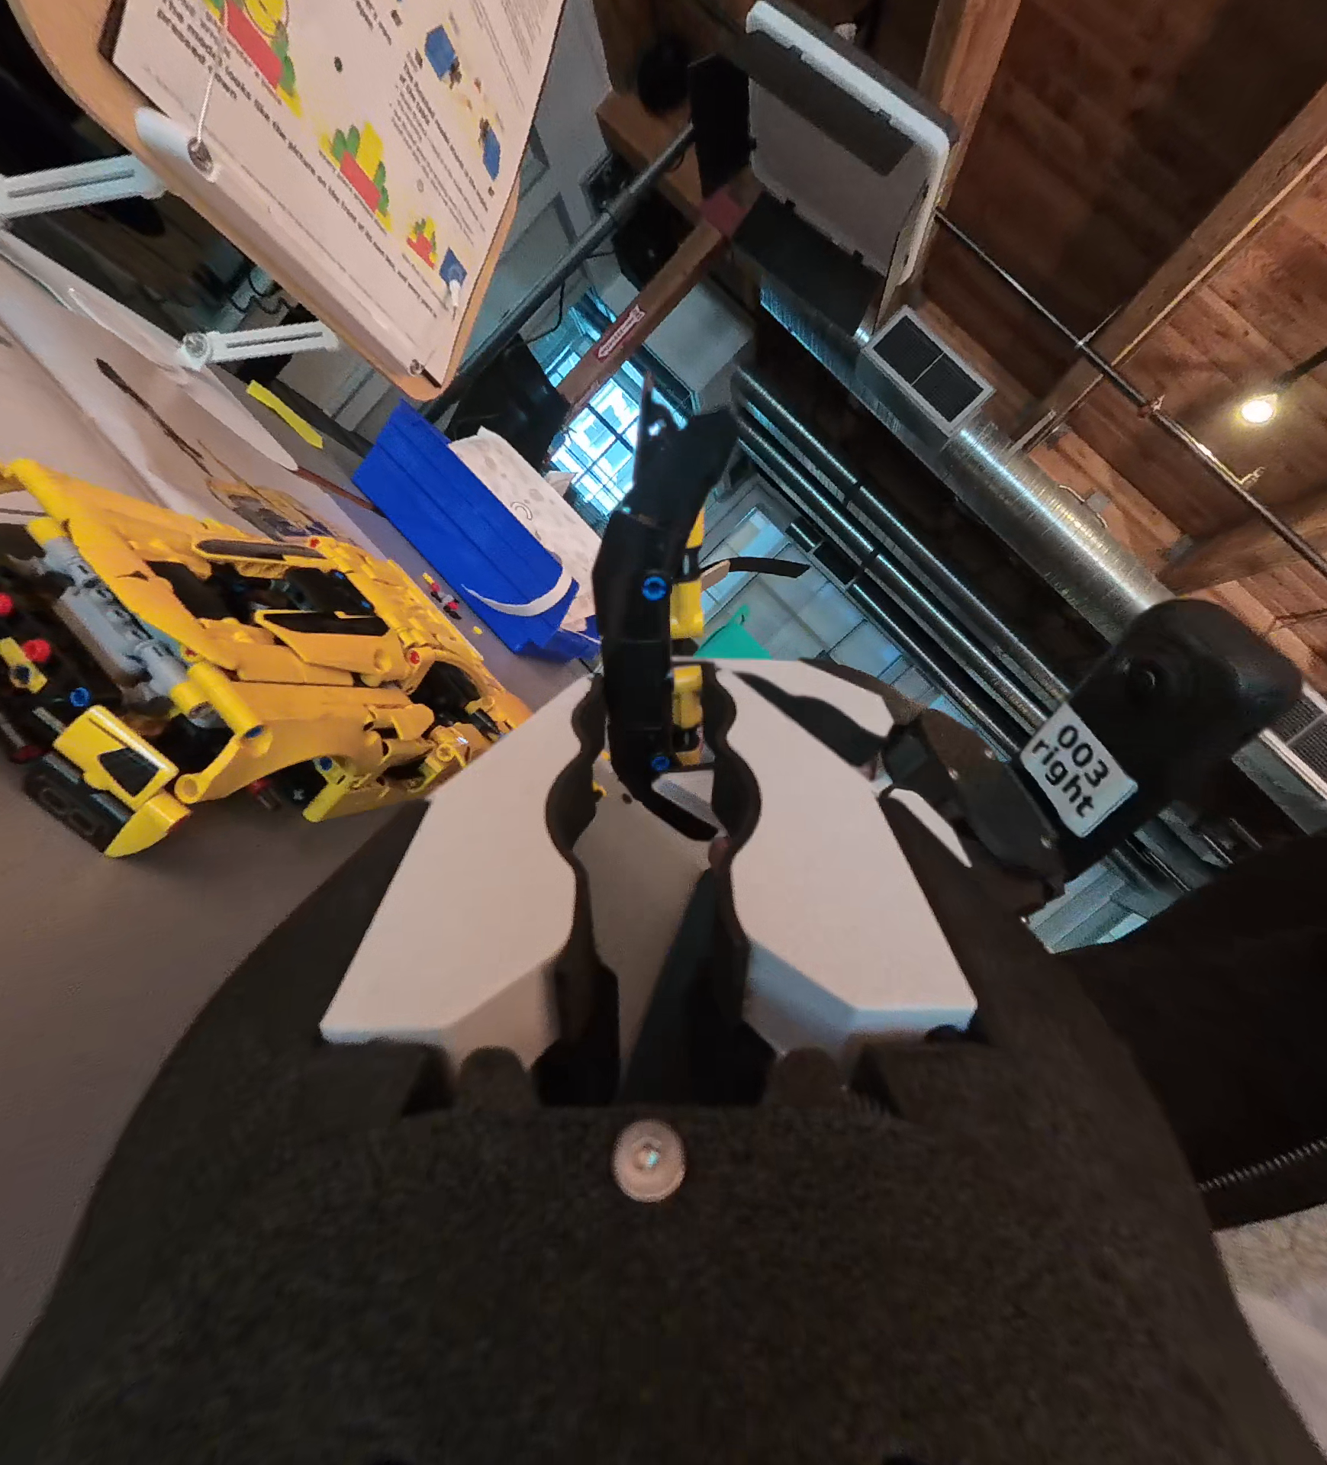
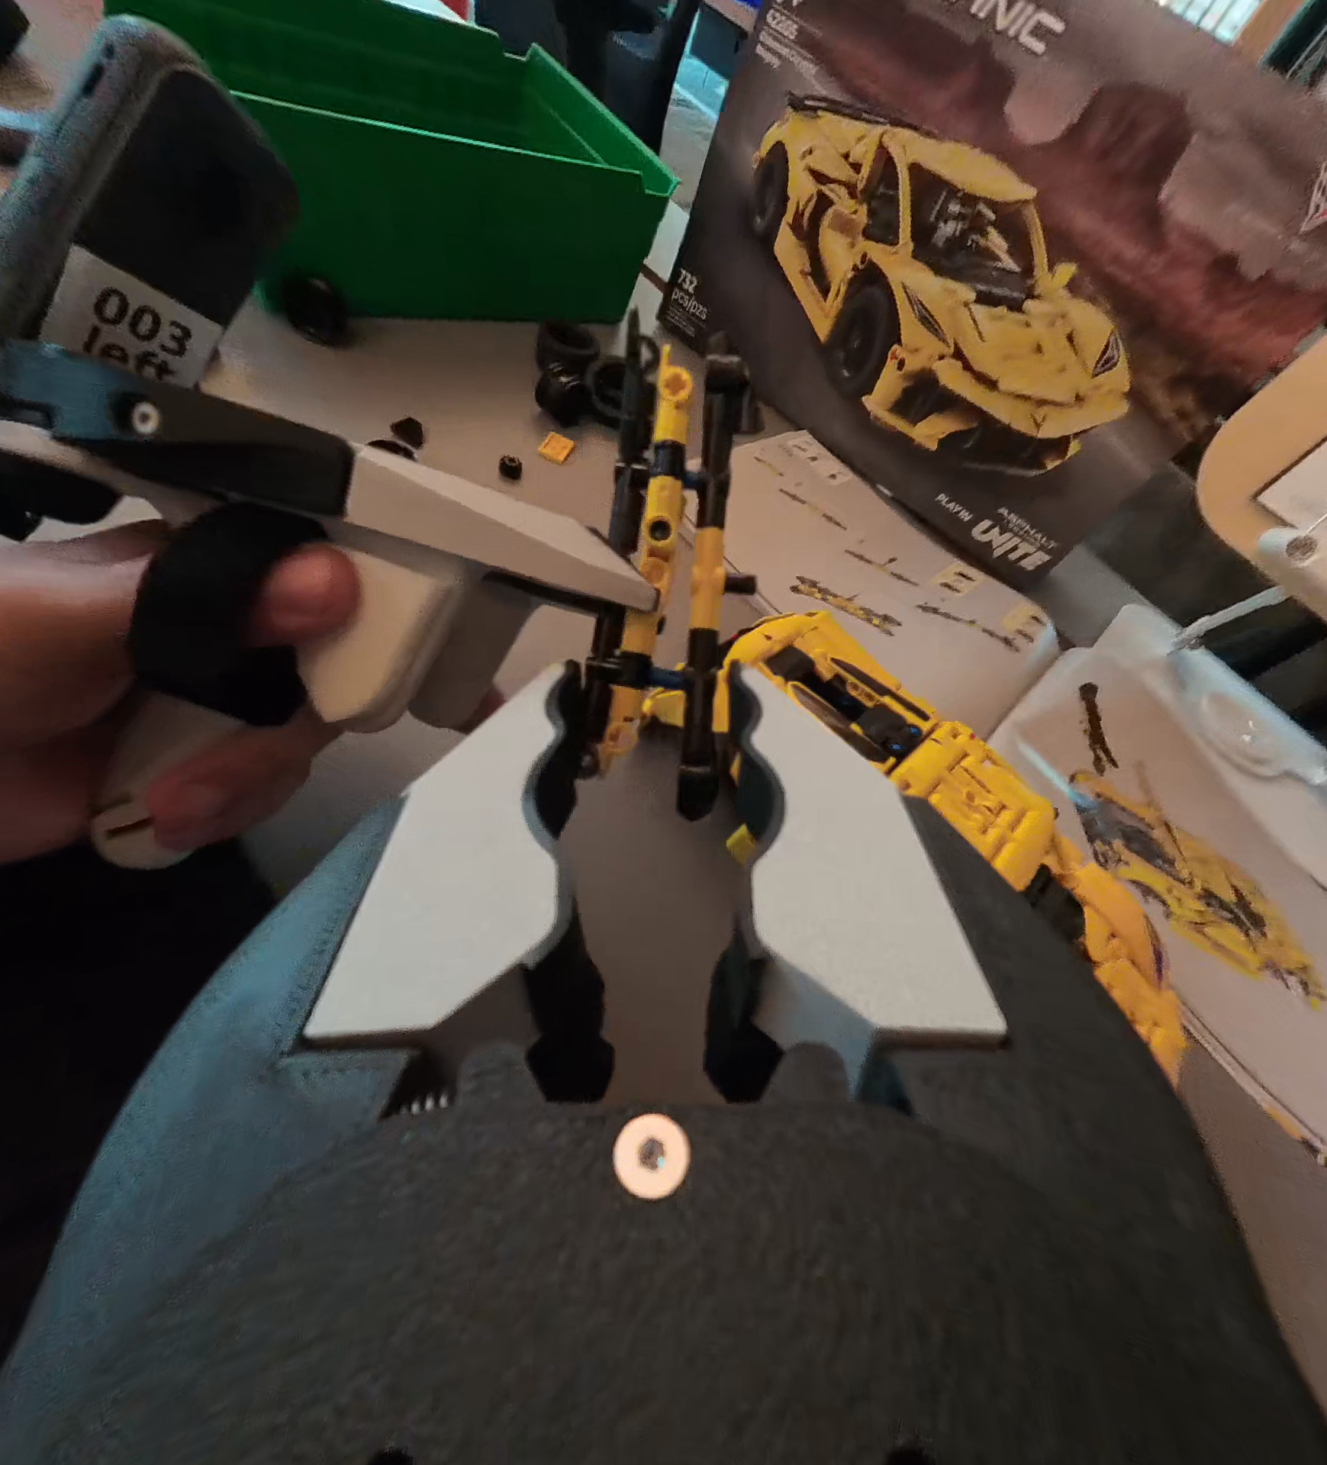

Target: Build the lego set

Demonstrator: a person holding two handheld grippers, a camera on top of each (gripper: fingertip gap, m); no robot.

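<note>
A black and yellow beam sub-assembly (image 1: pixel 648 634) stands upright between my two grippers, held above the table. My left gripper (image 1: pixel 656 698) is shut on its lower end. In the right wrist view the sub-assembly (image 2: pixel 672 507) rises from my right gripper (image 2: pixel 656 705), which is shut on its bottom ends. There the left gripper (image 2: pixel 632 590) reaches in from the left and pinches the sub-assembly midway up. The right gripper's body (image 1: pixel 1072 761) shows at the right of the left wrist view. The part-built yellow car (image 1: pixel 192 658) lies on the table, also behind the sub-assembly in the right wrist view (image 2: pixel 929 777).
The set's box (image 2: pixel 1001 277) stands at the back right, a green bin (image 2: pixel 446 182) at the back left, black tyres (image 2: pixel 577 372) and small loose parts between them. Instruction sheets (image 2: pixel 882 555) lie under the car. A blue bin (image 1: pixel 470 531) and an instruction board (image 1: pixel 327 158) stand behind it. The tips of both grippers are at nearly the same place.
</note>
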